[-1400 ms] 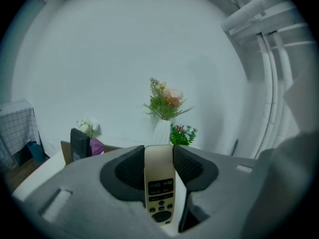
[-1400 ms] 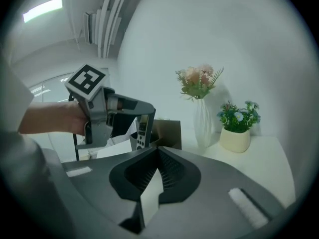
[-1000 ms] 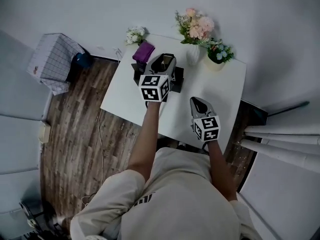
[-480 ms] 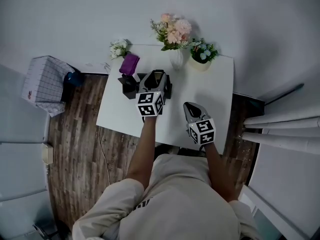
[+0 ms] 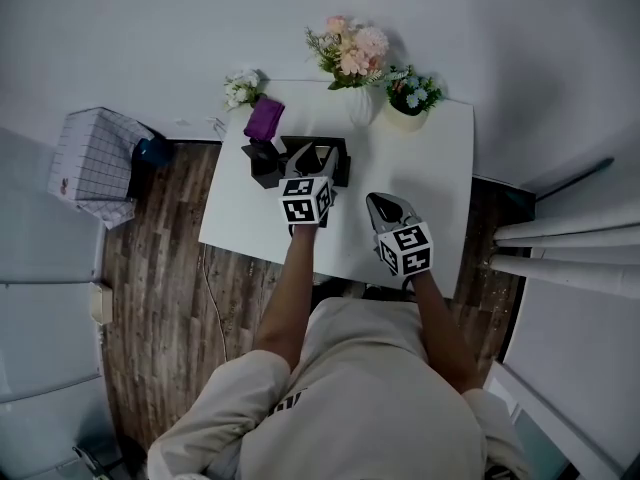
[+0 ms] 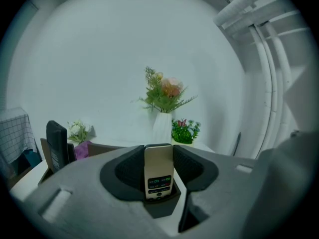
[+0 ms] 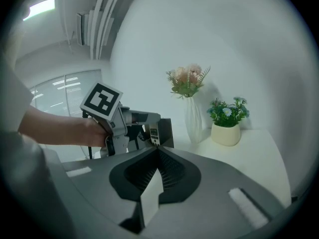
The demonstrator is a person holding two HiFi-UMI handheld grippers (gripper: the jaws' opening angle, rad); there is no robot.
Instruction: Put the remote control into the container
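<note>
Left gripper (image 5: 316, 155) has lowered the remote control (image 6: 159, 171) toward the container (image 5: 262, 161).

Far on the white table (image 5: 445, 198) – a vase of pink flowers (image 5: 354, 60), a potted plant (image 5: 408, 100) just right of it – checked box (image 5: 92, 158) on the floor (image 5: 160, 268), left.

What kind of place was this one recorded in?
Likely a staged, home-styled corner of an indoor room: a small white table against a plain white wall, a vase of pink flowers on it, and wood-plank flooring beside.
</note>
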